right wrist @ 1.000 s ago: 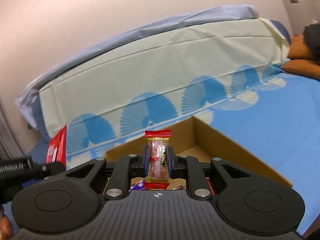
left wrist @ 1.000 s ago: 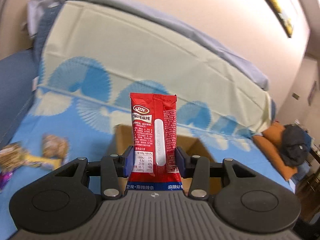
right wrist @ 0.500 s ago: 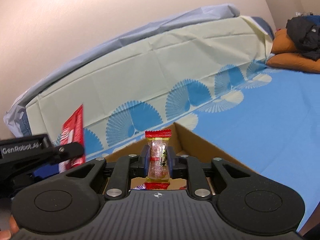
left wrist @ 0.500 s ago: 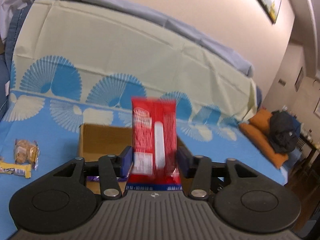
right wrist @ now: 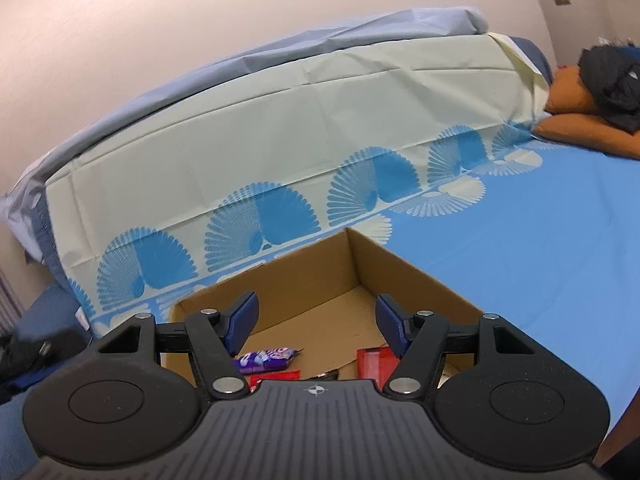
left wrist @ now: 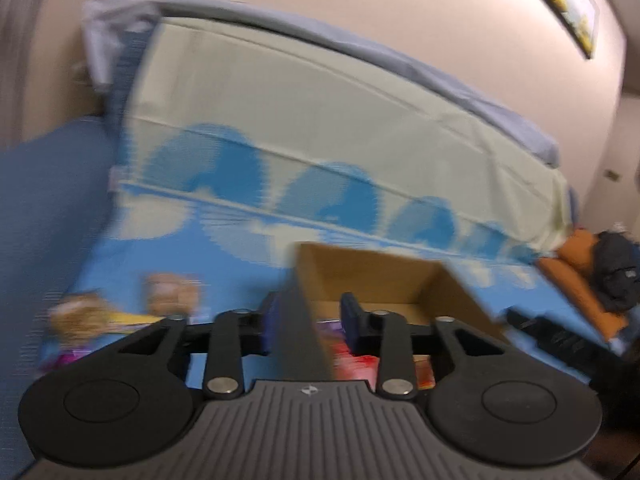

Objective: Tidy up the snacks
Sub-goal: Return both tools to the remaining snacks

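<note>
Right wrist view showed the right gripper (right wrist: 316,324) spread wide and empty above the box (right wrist: 404,268), snacks (right wrist: 266,359) inside. The left gripper (left wrist: 308,318) was parted, empty, over the box's near wall.

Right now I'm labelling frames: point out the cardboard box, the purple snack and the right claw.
cardboard box (right wrist: 404,268): right wrist view, right wall's top rim.
purple snack (right wrist: 266,359): right wrist view, wrapper middle.
right claw (right wrist: 316,322): right wrist view, midway between its fingertips.

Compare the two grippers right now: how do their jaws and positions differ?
The right gripper is spread wide, over the inside of the cardboard box; the left gripper is open more narrowly, straddling the box's left wall. The right view is sharp; the left is motion-blurred. Both are empty, with snacks lying in the box below.
</note>
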`<state>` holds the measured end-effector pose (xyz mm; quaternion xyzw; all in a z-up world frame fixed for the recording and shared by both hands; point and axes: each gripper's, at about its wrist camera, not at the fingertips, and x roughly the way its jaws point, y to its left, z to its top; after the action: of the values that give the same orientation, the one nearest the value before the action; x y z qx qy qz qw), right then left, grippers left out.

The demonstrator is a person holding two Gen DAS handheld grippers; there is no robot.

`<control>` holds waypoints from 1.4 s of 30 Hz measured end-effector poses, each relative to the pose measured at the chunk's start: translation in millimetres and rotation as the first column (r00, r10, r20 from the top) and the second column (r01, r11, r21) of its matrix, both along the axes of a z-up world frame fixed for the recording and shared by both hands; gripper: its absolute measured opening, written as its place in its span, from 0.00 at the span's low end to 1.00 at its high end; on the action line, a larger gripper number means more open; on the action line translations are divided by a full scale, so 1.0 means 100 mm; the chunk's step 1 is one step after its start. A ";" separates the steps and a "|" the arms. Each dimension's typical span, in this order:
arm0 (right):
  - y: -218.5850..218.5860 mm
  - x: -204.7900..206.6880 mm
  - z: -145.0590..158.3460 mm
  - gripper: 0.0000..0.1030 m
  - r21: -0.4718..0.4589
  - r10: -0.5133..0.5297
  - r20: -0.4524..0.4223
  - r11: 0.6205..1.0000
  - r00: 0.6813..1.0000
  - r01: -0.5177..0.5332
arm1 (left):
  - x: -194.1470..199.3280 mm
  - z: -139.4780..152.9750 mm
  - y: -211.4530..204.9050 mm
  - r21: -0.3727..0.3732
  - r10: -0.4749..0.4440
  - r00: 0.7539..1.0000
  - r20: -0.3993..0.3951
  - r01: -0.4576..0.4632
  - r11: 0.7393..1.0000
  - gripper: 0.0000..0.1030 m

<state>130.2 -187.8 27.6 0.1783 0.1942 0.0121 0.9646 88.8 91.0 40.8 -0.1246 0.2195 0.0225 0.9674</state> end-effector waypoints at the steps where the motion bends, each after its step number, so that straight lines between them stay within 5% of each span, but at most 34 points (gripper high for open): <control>1: 0.04 -0.02 0.00 0.65 -0.012 0.012 0.004 1.000 1.000 -0.012 | -0.08 -0.04 0.12 0.029 0.033 0.999 0.004 -0.033 0.999 0.26; 4: 0.16 -0.06 0.00 0.62 -0.035 0.055 0.016 0.998 0.998 -0.054 | -0.36 -0.26 0.54 0.157 0.158 0.987 0.008 -0.157 0.975 0.26; 7: 0.33 -0.12 0.01 0.37 -0.061 0.128 0.039 0.990 0.991 -0.126 | -0.52 -0.59 0.88 0.224 0.247 0.968 -0.046 -0.231 0.947 0.26; 9: 0.47 -0.15 0.01 0.28 -0.068 0.191 0.048 0.980 0.981 -0.187 | -0.59 -0.84 1.10 0.192 0.302 0.945 -0.127 -0.275 0.942 0.26; 12: 0.67 -0.20 0.02 0.26 -0.084 0.269 0.064 0.961 0.961 -0.263 | -0.57 -0.84 1.28 0.116 0.321 0.938 -0.131 -0.308 0.944 0.22; 16: 0.91 -0.23 0.00 0.27 -0.095 0.362 0.053 0.930 0.931 -0.356 | -0.33 -0.94 1.18 0.217 0.299 0.942 -0.151 -0.263 0.940 0.25; 19: 1.06 -0.26 -0.03 0.27 -0.112 0.419 0.040 0.904 0.907 -0.413 | -0.10 -1.02 1.14 0.279 0.319 0.936 -0.147 -0.271 0.921 0.43; 22: 1.17 -0.31 -0.05 0.27 -0.135 0.460 0.038 0.882 0.887 -0.451 | 0.16 -1.19 1.06 0.394 0.349 0.926 -0.147 -0.269 0.879 0.49; 26: 1.28 -0.36 -0.08 0.27 -0.149 0.505 0.021 0.855 0.863 -0.496 | 0.46 -1.44 0.87 0.584 0.366 0.922 -0.129 -0.227 0.779 0.73; 29: 1.35 -0.37 -0.11 0.27 -0.161 0.526 0.005 0.840 0.850 -0.519 | 0.61 -1.61 0.81 0.652 0.356 0.926 -0.123 -0.195 0.733 0.80; 37: 1.55 -0.40 -0.15 0.27 -0.168 0.573 -0.023 0.805 0.819 -0.568 | 0.83 -1.77 0.88 0.700 0.395 0.911 -0.115 -0.207 0.683 0.70; 42: 1.71 -0.44 -0.17 0.27 -0.181 0.605 -0.036 0.779 0.795 -0.601 | 0.85 -1.77 0.91 0.706 0.385 0.916 -0.110 -0.200 0.680 0.42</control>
<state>86.4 -17.0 10.1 0.0174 0.2297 0.3041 0.9244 173.6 182.2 -135.8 0.2088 0.2926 0.2723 0.8925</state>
